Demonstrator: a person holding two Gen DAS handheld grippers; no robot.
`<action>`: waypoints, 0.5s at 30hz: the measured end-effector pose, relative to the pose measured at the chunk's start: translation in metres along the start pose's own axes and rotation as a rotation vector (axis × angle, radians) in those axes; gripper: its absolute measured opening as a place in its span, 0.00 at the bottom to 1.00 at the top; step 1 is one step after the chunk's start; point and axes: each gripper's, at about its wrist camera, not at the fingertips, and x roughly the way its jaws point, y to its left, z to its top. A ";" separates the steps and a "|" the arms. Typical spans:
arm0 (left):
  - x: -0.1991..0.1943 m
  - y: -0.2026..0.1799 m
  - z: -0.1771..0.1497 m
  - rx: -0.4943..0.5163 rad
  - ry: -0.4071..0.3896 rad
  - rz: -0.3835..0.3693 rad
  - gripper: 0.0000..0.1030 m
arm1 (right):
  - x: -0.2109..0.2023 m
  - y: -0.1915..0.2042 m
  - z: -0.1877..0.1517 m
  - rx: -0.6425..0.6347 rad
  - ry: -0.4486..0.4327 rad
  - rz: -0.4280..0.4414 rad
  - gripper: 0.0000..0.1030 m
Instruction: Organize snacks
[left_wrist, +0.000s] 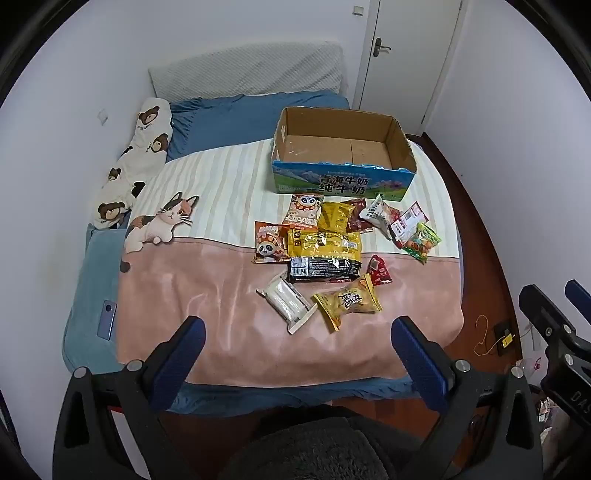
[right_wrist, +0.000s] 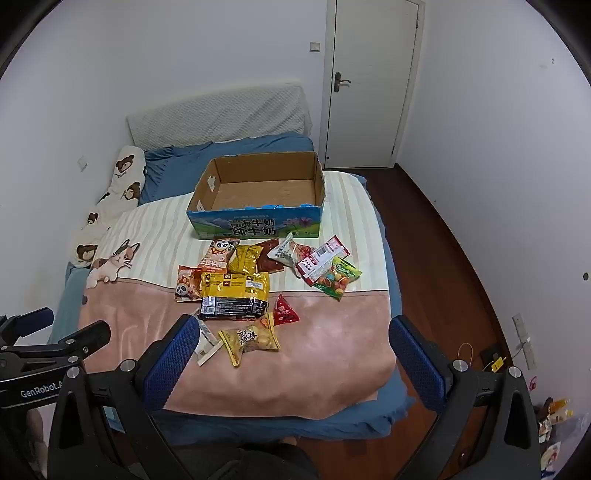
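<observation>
Snack packets (left_wrist: 325, 243) lie scattered on the pink-and-striped blanket (left_wrist: 207, 295) of the bed, just in front of an empty milk carton box (left_wrist: 343, 181). A yellow bun packet (left_wrist: 349, 301) lies nearest me. My left hand-held gripper (left_wrist: 295, 354) and right hand-held gripper (right_wrist: 291, 350) both hover wide apart, holding nothing.
</observation>
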 end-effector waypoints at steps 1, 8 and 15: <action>0.000 0.000 0.000 0.000 0.002 -0.002 1.00 | 0.000 0.000 0.000 0.002 0.001 0.000 1.00; 0.000 -0.004 -0.007 0.008 0.005 0.002 1.00 | 0.002 0.000 -0.002 0.000 0.010 0.000 1.00; 0.004 0.000 -0.004 0.002 0.016 -0.005 1.00 | 0.005 0.000 -0.003 0.011 0.025 -0.002 1.00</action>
